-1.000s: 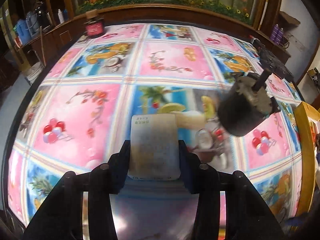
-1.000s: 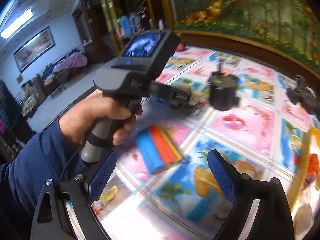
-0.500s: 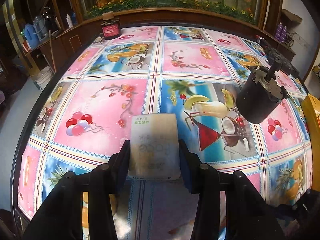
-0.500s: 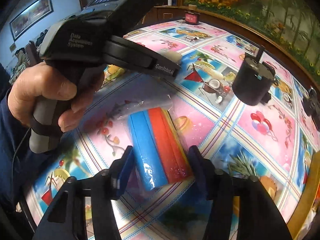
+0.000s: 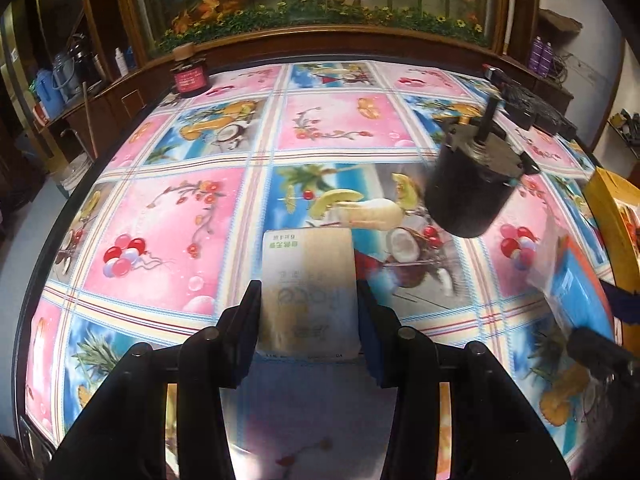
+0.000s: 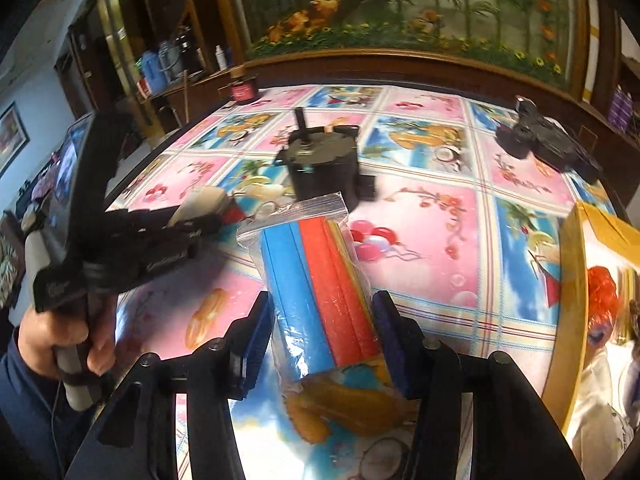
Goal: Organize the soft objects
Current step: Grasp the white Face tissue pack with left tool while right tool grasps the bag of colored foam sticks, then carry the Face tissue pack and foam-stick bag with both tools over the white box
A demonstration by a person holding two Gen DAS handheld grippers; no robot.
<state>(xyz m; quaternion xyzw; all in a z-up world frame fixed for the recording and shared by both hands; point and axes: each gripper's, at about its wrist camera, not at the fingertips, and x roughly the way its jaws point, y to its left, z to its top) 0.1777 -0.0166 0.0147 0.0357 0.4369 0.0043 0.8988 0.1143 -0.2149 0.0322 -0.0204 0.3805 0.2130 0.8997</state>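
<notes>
Left gripper [image 5: 308, 312]: both black fingers are pressed against the long sides of a flat, rectangular, cream-white soft pack with green print [image 5: 308, 292]. The pack is clamped between them and sticks out forward over the table covered in a glossy oilcloth of pink and blue fruit-and-cocktail squares [image 5: 172, 220]. Whether the pack's underside touches the cloth cannot be told.

Right gripper [image 6: 324, 336]: its blue-padded fingers [image 6: 256, 340] close on a clear zip bag holding a stack of blue, red and yellow foam sheets [image 6: 316, 292]. The bag is gripped near its lower half; its sealed top edge points away from the camera, toward the centre of the table. The blue sheet sits on the left side of the stack, red in the middle, yellow at the right edge. In the left wrist view the same bag shows only as a blurred blue shape at the right margin.

The right wrist view also shows the left hand [image 6: 60, 344] wrapped round the grey handle of the left gripper, with the white pack visible at its tip, left of the foam bag and apart from it.

Other items on the table: a black cylindrical motor with an upright shaft [image 6: 324, 164], just beyond the bag's top edge; a dark jar with a red label [image 5: 188, 76] at the far left edge; a black device [image 6: 548, 144] at the far right; a yellow-rimmed box [image 6: 572, 304] at the right edge.
</notes>
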